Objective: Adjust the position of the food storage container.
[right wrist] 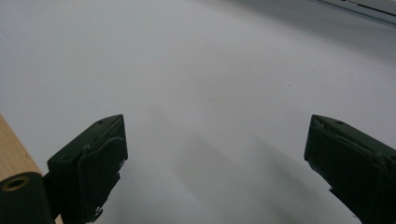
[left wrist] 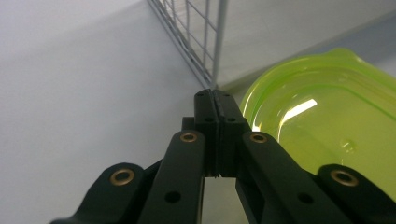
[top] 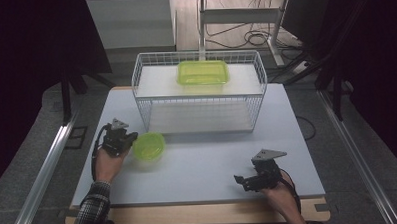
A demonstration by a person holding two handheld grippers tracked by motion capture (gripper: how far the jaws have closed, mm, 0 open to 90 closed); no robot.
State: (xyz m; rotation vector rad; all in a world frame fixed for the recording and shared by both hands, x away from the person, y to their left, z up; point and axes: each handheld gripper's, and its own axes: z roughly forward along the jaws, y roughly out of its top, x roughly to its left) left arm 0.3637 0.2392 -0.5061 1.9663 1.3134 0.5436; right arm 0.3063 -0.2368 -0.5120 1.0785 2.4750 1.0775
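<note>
Sitting empty, green bowl [top: 148, 146] beside closed left hand-held gripper [top: 132, 138]; right hand-held gripper [top: 240, 181] wide.

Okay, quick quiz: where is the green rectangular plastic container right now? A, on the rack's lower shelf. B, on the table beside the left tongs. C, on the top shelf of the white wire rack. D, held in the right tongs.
C: the green rectangular plastic container sits on the top shelf of the white wire rack, far from both tongs.
</note>
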